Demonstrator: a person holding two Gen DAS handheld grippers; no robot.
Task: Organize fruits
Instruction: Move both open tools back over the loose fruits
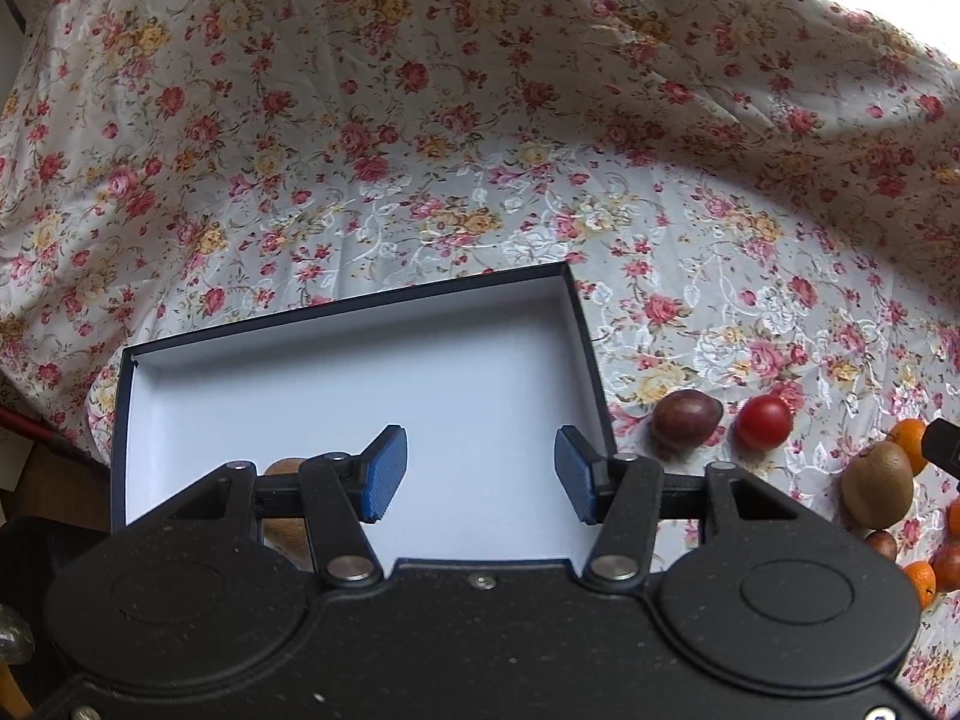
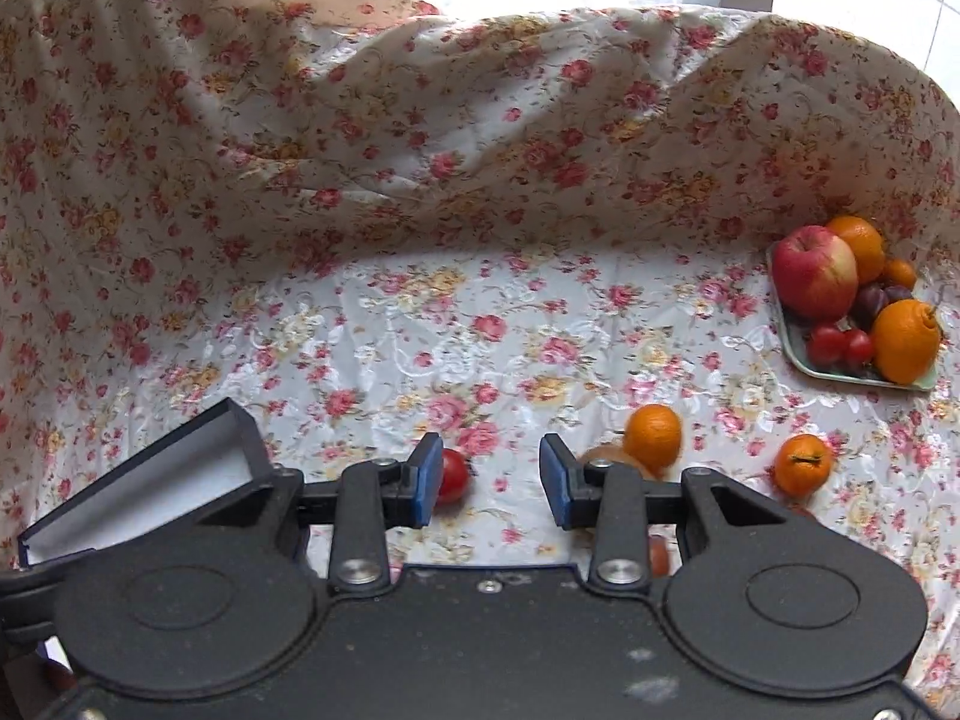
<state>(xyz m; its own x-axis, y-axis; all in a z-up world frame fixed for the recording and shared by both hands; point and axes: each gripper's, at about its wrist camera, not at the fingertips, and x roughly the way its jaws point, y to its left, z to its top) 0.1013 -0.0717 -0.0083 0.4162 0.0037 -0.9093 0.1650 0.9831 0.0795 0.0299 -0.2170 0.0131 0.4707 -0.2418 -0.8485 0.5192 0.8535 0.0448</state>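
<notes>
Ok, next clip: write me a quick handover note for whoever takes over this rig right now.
Left claw: open, empty, over the white-lined dark box.
Right claw: open, empty, above the floral cloth.
In the box: one brown fruit, mostly hidden.
Loose: red tomato, two small oranges, brown kiwi, dark plum.
A green tray holds piled fruit.
Left: box the loose fruit.
</notes>
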